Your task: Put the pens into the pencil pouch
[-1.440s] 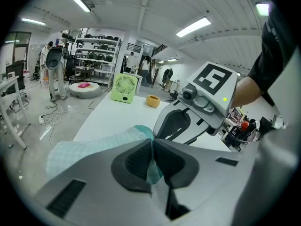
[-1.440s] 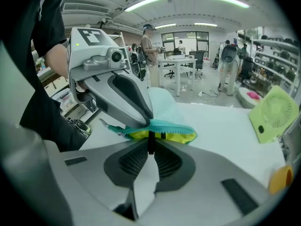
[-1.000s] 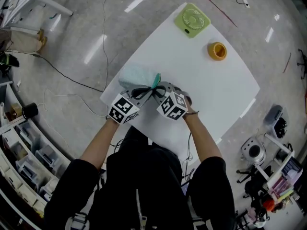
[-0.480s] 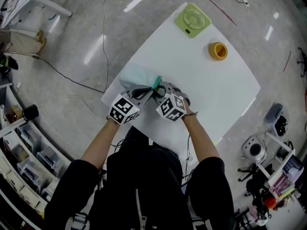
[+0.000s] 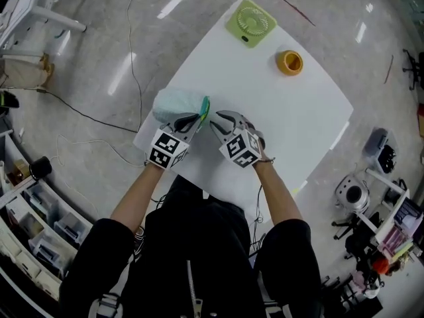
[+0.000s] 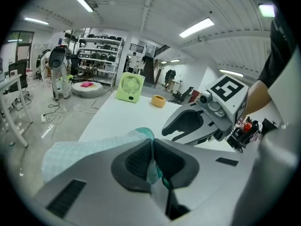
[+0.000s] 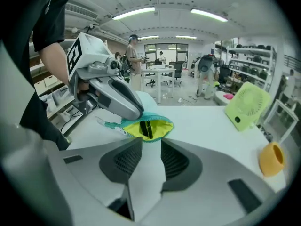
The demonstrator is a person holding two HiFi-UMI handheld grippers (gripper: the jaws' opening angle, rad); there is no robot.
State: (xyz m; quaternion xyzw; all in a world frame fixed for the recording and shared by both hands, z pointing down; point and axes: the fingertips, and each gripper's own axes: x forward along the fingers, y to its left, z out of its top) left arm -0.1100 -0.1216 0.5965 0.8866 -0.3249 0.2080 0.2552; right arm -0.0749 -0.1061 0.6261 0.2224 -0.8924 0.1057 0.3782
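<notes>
A pale teal pencil pouch [image 5: 177, 103] lies near the left edge of the white table [image 5: 291, 124]. My left gripper [image 5: 199, 119] is shut on the pouch's teal rim [image 6: 153, 166], holding the mouth up. In the right gripper view the mouth [image 7: 149, 127] gapes, showing yellow lining and two dark pens [image 7: 146, 128] inside. My right gripper [image 5: 216, 120] stands just right of the mouth. Its jaws have just been opening and nothing is between them; in its own view the right gripper [image 7: 150, 152] frames bare table.
A green desk fan [image 5: 250, 22] and an orange cup [image 5: 289, 62] sit at the table's far side. Cables run over the floor [image 5: 99, 118] on the left, and shelving and equipment stand around the table.
My right gripper has let go at the pouch's mouth, opened and drawn back a little to the right. The left gripper keeps its hold on the rim.
</notes>
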